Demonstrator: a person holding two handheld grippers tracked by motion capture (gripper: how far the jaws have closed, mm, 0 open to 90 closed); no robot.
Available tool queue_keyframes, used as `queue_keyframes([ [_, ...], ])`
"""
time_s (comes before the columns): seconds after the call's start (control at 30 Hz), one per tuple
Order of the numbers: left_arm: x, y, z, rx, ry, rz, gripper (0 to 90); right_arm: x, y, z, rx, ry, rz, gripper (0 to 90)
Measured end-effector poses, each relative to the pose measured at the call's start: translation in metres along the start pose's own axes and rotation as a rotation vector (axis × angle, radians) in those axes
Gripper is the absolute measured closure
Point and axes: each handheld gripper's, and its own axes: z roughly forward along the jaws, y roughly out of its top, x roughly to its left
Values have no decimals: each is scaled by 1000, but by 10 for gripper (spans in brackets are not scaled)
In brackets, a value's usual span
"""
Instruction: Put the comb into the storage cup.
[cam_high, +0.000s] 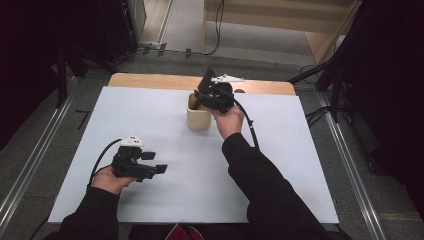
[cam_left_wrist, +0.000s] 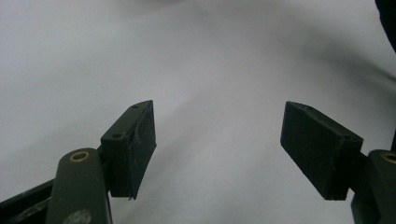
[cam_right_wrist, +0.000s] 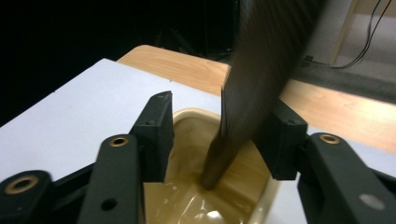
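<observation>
Your right gripper (cam_right_wrist: 219, 140) stands open over the cream holder (cam_right_wrist: 261, 205) — a dark, blurred spatula (cam_right_wrist: 261, 70) leans inside, handle down. Your left gripper (cam_left_wrist: 217, 144) is open — empty.

We can read no text, label, brand, number or sign anywhere in these pictures.
</observation>
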Motion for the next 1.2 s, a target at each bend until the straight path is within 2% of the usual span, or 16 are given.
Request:
queue_keyframes([
  [0.37,0,1,0,-3,1,-2,272,-14,0,-14,20,5,-3,370],
  [0.83,0,1,0,-5,2,0,272,-17,-10,-25,33,28,-2,333],
  [1.2,2,2,-1,-9,0,-2,272,-19,-20,-40,31,48,-4,321],
])
